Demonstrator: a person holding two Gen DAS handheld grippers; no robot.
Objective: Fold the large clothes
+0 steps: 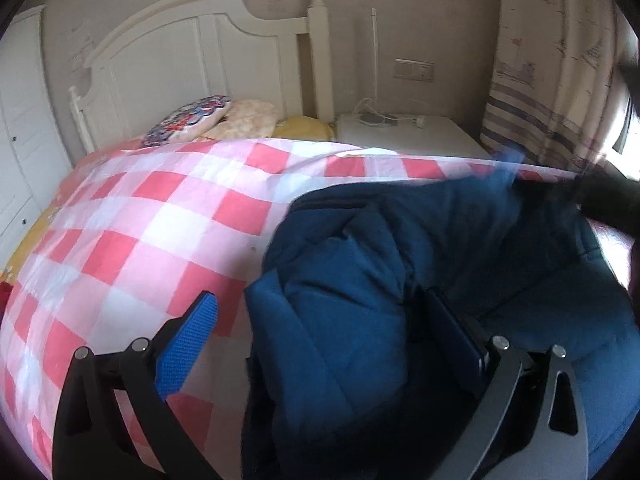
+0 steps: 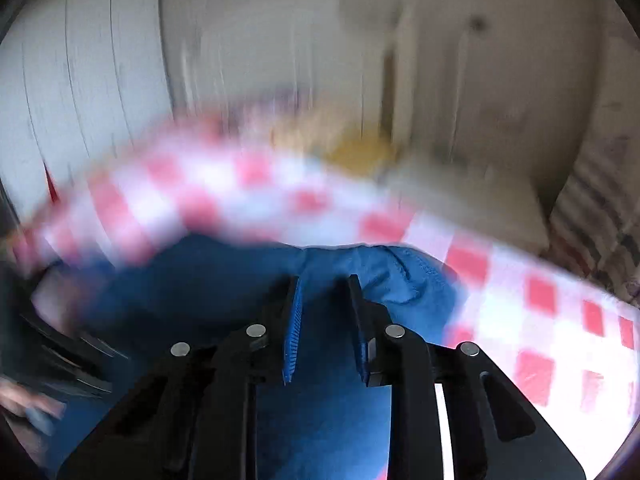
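The left gripper (image 1: 320, 320) stands with its jaws spread wide; one blue ribbed pad (image 1: 188, 344) hangs over the quilt, the other finger is sunk against a fold of the puffy dark-blue padded jacket (image 1: 360, 280), and nothing is pinched between them. The right gripper (image 2: 325, 320) has its jaws drawn in to a narrow gap; blue cloth fills the space behind that gap, but through the blur I cannot tell whether the pads press on it.

Outward from both, the jacket lies heaped on the red-and-white checked quilt (image 1: 140, 220) covering the bed, bunched rather than flat, its bulk running across from the left jaws towards the window side, where the right gripper shows only as a dark smear at the jacket's far edge. The left gripper seems the nearer to the thick middle folds; the right sits at the outer end.

Beyond are the patterned pillow (image 1: 188, 120), the white wooden headboard (image 1: 192, 52), the white bedside table (image 1: 408, 132) and the striped curtain (image 1: 552, 80).
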